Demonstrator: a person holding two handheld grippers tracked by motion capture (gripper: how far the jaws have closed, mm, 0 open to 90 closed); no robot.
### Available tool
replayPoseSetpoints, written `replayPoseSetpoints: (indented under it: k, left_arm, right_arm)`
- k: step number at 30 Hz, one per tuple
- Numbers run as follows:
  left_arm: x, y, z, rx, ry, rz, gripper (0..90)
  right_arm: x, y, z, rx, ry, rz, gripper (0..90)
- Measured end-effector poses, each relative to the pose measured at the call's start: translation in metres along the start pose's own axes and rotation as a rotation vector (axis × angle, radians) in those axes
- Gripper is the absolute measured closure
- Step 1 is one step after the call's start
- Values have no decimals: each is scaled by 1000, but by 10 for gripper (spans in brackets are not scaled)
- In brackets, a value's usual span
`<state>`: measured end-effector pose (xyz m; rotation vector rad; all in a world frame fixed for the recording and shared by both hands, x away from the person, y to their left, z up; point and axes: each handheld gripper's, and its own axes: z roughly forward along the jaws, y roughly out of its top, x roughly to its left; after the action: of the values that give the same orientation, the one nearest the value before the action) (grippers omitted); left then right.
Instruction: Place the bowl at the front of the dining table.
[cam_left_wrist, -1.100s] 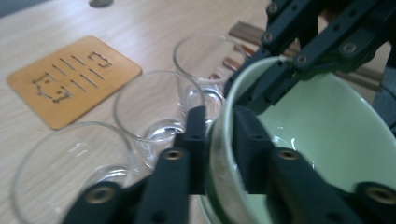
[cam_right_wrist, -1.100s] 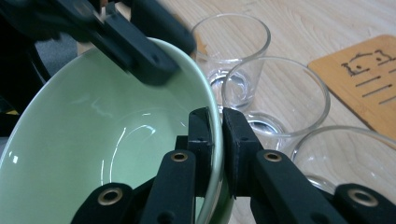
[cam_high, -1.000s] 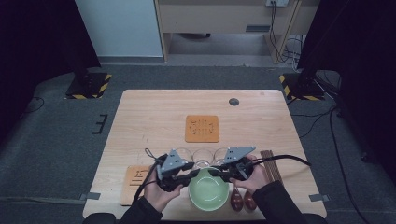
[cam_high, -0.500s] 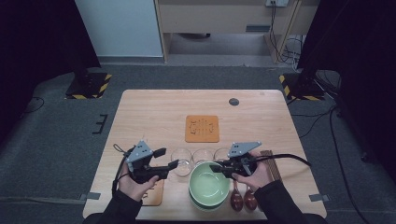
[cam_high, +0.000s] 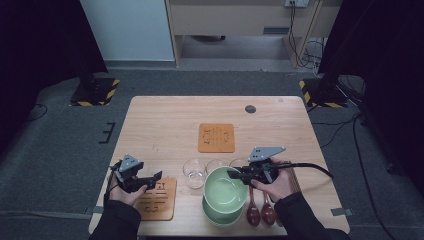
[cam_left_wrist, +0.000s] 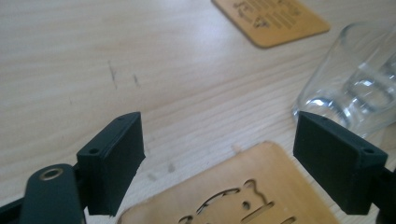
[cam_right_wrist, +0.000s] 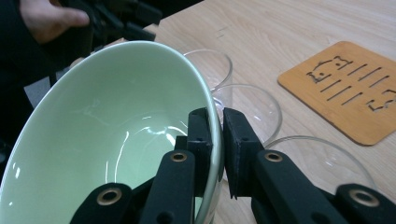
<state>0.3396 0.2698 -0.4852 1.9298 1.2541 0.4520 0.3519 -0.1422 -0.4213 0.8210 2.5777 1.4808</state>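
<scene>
My right gripper (cam_high: 236, 175) (cam_right_wrist: 217, 116) is shut on the right rim of a pale green bowl (cam_high: 223, 190) (cam_right_wrist: 107, 140), one jaw inside and one outside. That bowl tilts above a second green bowl (cam_high: 218, 217) near the front edge. My left gripper (cam_high: 154, 178) (cam_left_wrist: 219, 140) stands open over the far corner of a cut-out wooden trivet (cam_high: 157, 199) (cam_left_wrist: 233, 196); its jaws have just been opening and nothing is between them. A clear glass (cam_high: 194, 173) (cam_left_wrist: 359, 84) stands just right of it.
Two more glasses (cam_high: 216, 165) (cam_high: 239, 162) stand behind the bowls. A second wooden trivet (cam_high: 216, 137) (cam_right_wrist: 350, 88) lies mid-table. Two brown spoons (cam_high: 260, 212) lie under my right hand. A small black disc (cam_high: 250, 109) sits at the back.
My left gripper has left the bowl's left side, moved left and down over the near trivet, and opened its jaws. The right gripper has kept its hold on the bowl's rim.
</scene>
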Motion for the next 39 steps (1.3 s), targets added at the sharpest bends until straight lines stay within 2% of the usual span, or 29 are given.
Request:
replayPoseSetpoints:
  k: [5,7,10,16,18,26,31,34,39]
  left_arm:
    - [7,-4,10,45,1,-25,131]
    - [8,-6,14,83,-6,-42,123]
    - [9,-9,19,142,-9,-25,119]
    - [8,-10,23,170,-1,-15,108]
    - [7,-10,24,187,6,9,109]
    - [5,-13,27,234,21,41,109]
    - [5,-14,27,247,25,56,102]
    - [5,-14,28,252,28,60,91]
    - [5,-15,28,258,29,63,83]
  right_arm:
    - [-3,5,-7,-21,-14,24,818]
    - [-5,8,-9,-27,-23,35,818]
    - [-10,12,-13,-37,-38,44,817]
    - [-17,19,-18,-58,-65,67,817]
    - [-20,23,-19,-69,-75,74,817]
    - [-28,47,-13,-64,-99,107,817]
    - [-42,59,-8,-78,-102,159,817]
    - [-51,65,-5,-75,-124,178,817]
    - [-63,78,2,-60,-153,189,815]
